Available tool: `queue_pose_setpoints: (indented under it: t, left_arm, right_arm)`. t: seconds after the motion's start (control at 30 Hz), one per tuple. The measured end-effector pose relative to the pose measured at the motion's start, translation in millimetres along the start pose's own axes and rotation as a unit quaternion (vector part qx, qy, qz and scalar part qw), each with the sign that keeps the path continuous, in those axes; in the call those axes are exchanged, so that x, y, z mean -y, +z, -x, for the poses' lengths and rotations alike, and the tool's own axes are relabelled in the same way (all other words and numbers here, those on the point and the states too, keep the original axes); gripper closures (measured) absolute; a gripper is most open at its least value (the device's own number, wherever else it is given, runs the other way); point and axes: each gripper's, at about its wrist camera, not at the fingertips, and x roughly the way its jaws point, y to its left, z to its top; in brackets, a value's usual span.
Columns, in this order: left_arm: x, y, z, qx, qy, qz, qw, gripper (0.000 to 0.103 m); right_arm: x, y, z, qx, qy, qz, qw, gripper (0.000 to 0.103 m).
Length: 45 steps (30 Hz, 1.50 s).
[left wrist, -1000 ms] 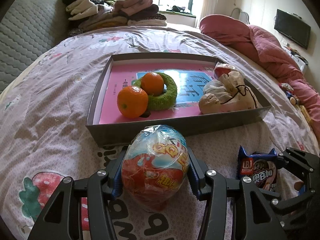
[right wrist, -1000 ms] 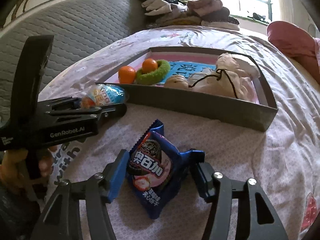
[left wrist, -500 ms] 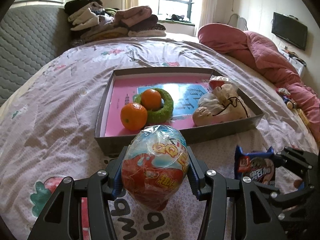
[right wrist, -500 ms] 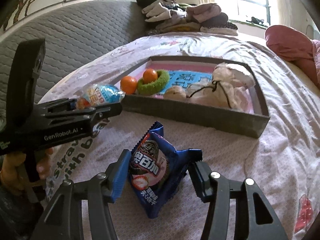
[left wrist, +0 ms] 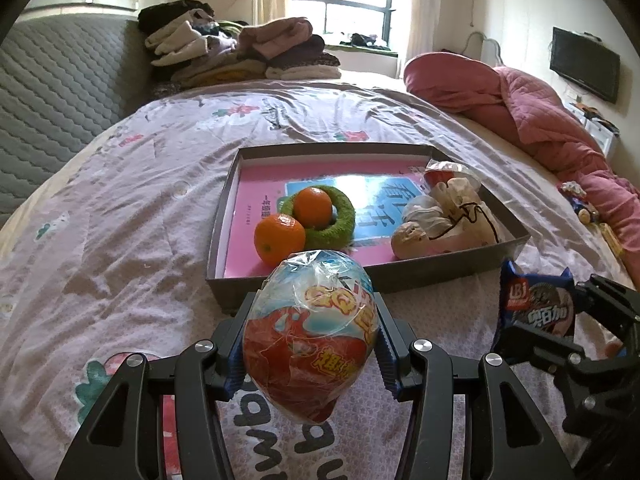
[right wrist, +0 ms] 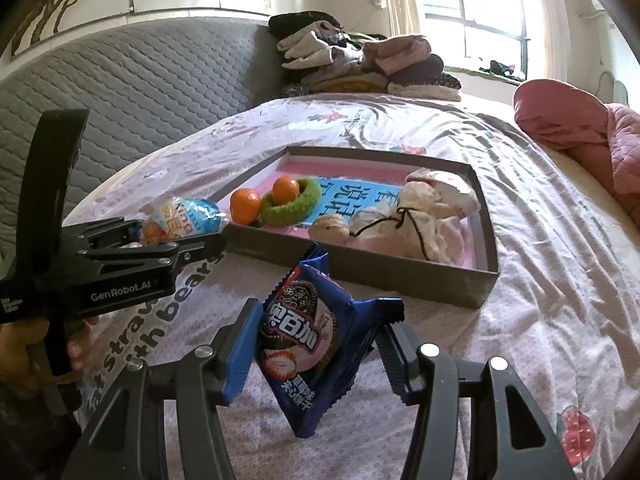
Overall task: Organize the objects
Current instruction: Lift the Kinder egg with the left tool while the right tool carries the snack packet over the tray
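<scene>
Black hand-held gripper [right wrist: 316, 344], blue ribbed pads [right wrist: 240, 352], silver screws, white "GenRobot.AI" lettering

Ahead of me the gray tray [left wrist: 440, 270] puts its near wall across the path of both loads. Inside, the two oranges [left wrist: 279, 238] and the green ring [left wrist: 338, 222] crowd the left middle, and the cloth bundle [left wrist: 448, 218] fills the right side. I see bare pink floor along the left wall and the far edge. The bedsheet [left wrist: 120, 208] to the tray's left lies open. My left gripper [right wrist: 140, 240] sits close beside my right one.
</scene>
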Motion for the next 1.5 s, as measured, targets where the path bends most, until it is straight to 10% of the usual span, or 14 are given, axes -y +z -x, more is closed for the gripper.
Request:
queue_pose_setpoints:
  t: [1.5]
  left_arm:
    - [11.5, 63.2, 26.8, 0.083, 0.033, -0.041, 0.9951, 0.049]
  right_arm:
    - [28.0, 77.7, 43.1, 0.115, -0.06, 0.033, 0.991, 0.048]
